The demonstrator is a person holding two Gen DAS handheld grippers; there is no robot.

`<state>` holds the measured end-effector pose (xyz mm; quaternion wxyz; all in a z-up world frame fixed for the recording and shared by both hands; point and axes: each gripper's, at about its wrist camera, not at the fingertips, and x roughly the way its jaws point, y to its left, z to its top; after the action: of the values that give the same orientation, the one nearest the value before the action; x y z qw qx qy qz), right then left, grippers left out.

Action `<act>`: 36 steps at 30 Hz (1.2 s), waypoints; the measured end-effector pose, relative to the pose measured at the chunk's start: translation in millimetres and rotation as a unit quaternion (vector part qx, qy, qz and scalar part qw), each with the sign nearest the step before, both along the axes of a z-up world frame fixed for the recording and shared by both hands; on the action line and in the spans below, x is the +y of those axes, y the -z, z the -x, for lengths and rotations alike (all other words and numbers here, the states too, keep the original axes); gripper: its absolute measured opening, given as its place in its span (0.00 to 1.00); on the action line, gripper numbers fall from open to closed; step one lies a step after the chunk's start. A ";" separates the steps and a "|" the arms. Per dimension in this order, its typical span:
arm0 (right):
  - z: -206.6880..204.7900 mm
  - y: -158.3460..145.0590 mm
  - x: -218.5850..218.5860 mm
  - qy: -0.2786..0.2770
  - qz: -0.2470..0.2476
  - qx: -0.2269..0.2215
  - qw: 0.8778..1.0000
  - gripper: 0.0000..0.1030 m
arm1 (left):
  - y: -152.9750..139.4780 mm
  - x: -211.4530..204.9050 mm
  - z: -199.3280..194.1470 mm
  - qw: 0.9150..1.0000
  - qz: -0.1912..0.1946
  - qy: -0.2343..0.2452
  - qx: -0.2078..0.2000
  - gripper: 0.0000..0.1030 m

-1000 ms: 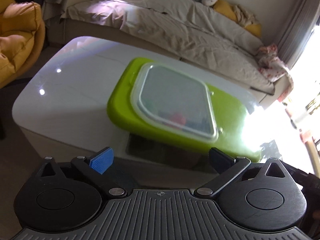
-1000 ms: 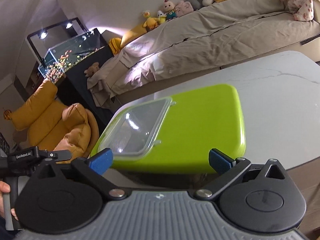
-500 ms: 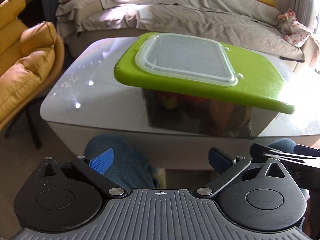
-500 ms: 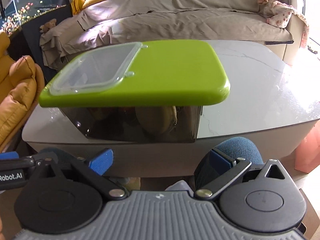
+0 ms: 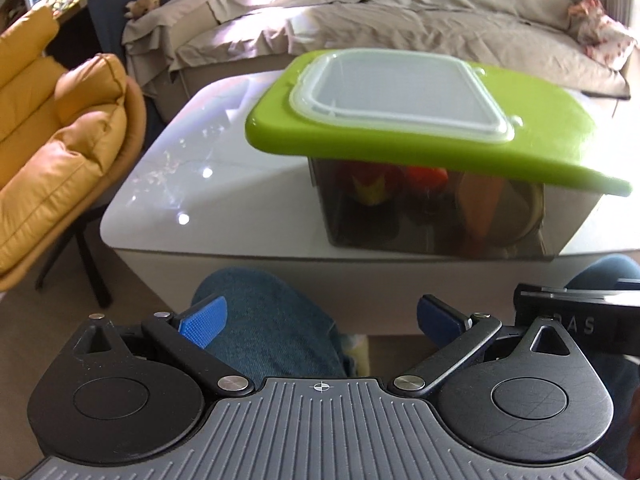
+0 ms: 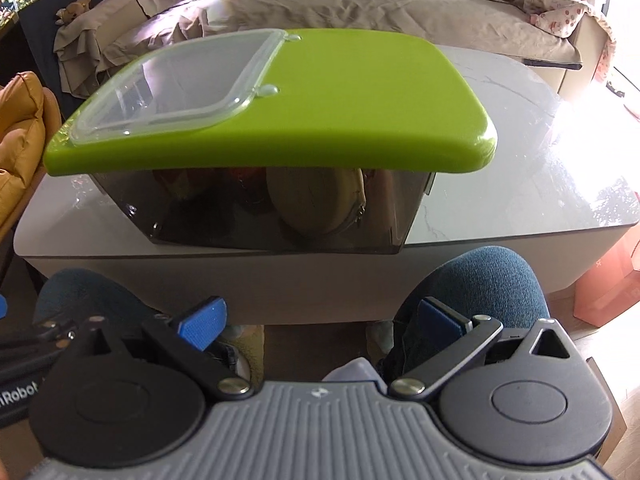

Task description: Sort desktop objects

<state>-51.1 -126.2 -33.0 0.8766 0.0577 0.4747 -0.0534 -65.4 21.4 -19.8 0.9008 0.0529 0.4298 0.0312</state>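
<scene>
Your left gripper [image 5: 318,322] and right gripper [image 6: 322,320] hang below the tabletop [image 6: 520,168], fingers spread wide and empty; the lidded storage box [image 6: 280,208] sits at twelve o'clock, closed, likely finished.

Sunlit rm: beige-draped sofa [image 5: 400,16] at back, mustard armchair [image 5: 52,152] on the left, glossy white table [image 5: 192,168].

We read "Robot" in white on the black body of the left gripper [image 6: 16,394], cut off at the edge, and faint letters "AS" on the right gripper [image 5: 580,322].
</scene>
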 end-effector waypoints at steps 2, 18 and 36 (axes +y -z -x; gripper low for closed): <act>-1.8 2.1 -2.1 0.002 -0.002 0.001 1.000 1.00 | 3.7 -1.2 -0.3 1.000 -0.003 0.005 0.004 1.00; -8.7 -2.5 -15.5 0.006 -0.005 -0.009 1.000 1.00 | 16.1 1.2 -4.2 1.000 0.011 0.014 0.022 1.00; -15.8 4.0 -12.6 0.013 0.011 -0.007 1.000 1.00 | 13.8 -8.0 -16.4 0.999 0.015 0.024 0.018 1.00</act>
<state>-35.3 -138.8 -37.0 0.8796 0.0547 0.4674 -0.0697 -49.0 13.4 -33.7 0.8942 0.0507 0.4448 0.0023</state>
